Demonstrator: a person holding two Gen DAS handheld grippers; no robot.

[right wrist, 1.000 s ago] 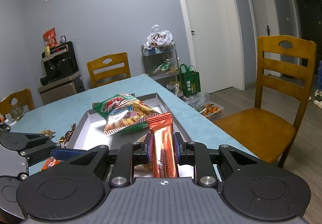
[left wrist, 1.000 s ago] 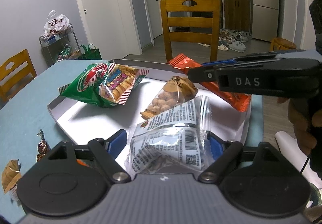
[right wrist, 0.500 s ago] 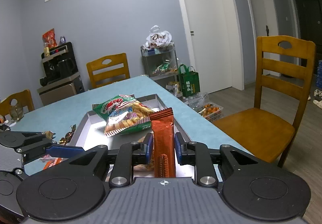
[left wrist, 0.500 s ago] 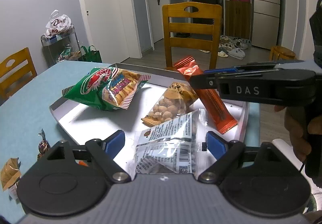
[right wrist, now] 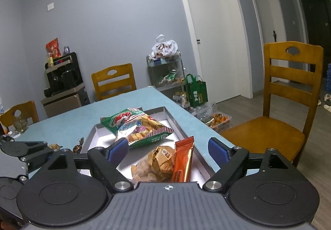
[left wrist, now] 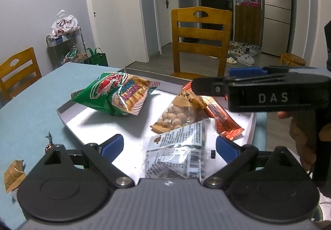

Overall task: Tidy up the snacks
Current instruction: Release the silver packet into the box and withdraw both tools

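Drop-off step: both claws opening, left gripper off the clear printed packet, right gripper off the orange foil bar in the grey tray. Next, probably the loose candies.

The right claw is opening, its blue pads standing clear on either side of an orange bar that is leaning on a nut bag inside the tray. A green cracker bag is lying farther back in the tray. The left claw is showing at the left edge, over the blue worktop, with wrapped candies sitting beside the tray.
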